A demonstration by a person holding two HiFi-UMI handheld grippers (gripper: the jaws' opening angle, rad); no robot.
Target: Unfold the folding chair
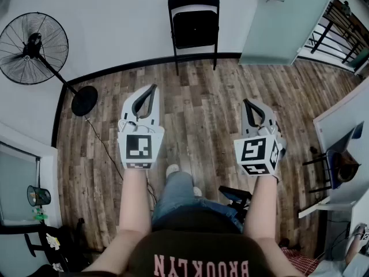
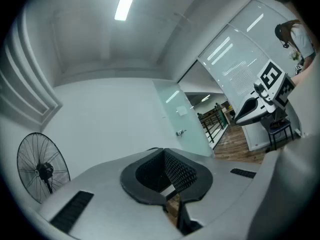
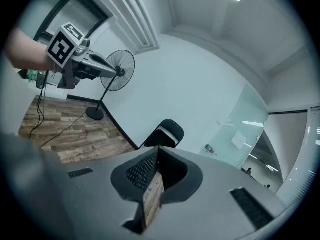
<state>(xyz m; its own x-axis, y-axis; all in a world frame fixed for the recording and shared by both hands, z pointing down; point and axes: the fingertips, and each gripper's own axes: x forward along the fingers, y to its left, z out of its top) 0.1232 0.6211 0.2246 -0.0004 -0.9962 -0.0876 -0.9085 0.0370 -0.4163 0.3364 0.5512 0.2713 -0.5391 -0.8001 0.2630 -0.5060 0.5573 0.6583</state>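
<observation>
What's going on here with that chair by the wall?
A person holds the left gripper and the right gripper out over the wood floor, both with jaws shut and empty. The black folding chair stands folded against the wall ahead, untouched and apart from both grippers.

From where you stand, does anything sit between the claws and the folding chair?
Nothing visible. Bare floor runs from left claw and right claw to the folding chair at the wall; the fan stands well left.
</observation>
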